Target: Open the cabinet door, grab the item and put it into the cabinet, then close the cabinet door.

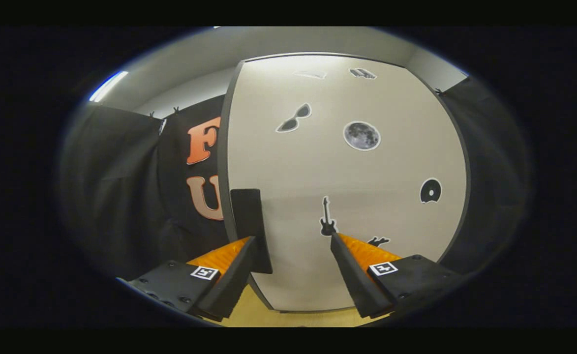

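**Gripper faces the shut cabinet door, fingers spread near its handle**

The gripper (293,238) points straight at the cabinet door (367,196), a pale flat panel with a dark edge; its fingers stand wide apart and clamp on nothing; the bare door surface shows in the gap between them.

A dark rectangular handle (251,226) sits on the door's left edge, upright and slightly tilted; the tip of the left finger (241,250) lies just beside the lower part of the handle, overlapping it in the view; whether they touch cannot be told.

The door looks closed, flat to the camera; stickers dot its face: a guitar (327,221) just ahead of the fingers and nearer the right finger (352,248), a pair of sunglasses (294,118) higher up, a moon (361,135) beside it, a record-like disc (430,191) out toward the right edge, and a small dark shape (378,241) just past the right fingertip.

A strip of light wooden surface (268,314) runs below the door, between the finger bases; black cloth (121,196) hangs to the left of the door; a ceiling light (108,85) glows above it.

The item to be stored cannot be made out here.
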Demonstrator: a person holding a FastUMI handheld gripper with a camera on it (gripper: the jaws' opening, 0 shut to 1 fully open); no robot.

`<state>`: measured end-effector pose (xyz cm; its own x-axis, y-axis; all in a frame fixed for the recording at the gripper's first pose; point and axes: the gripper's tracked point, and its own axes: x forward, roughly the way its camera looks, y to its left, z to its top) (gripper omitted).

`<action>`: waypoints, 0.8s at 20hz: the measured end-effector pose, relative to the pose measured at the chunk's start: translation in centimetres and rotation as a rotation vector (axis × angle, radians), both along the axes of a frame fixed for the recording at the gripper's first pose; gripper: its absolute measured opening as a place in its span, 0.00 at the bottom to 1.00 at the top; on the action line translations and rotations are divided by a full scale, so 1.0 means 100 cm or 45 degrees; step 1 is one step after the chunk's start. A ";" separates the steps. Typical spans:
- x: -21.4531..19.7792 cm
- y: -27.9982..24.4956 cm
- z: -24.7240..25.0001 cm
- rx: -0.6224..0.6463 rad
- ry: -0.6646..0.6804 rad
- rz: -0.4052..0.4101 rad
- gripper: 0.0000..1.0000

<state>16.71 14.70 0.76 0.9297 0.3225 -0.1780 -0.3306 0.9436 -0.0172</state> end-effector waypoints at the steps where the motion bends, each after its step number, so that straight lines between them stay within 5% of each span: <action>1: -0.005 -0.003 0.002 0.002 -0.003 0.005 0.96; 16: -0.094 -0.162 0.036 -0.003 -0.021 -0.122 0.96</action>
<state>7.32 -1.53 4.32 0.9591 0.2313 -0.1631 -0.2381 0.9709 -0.0238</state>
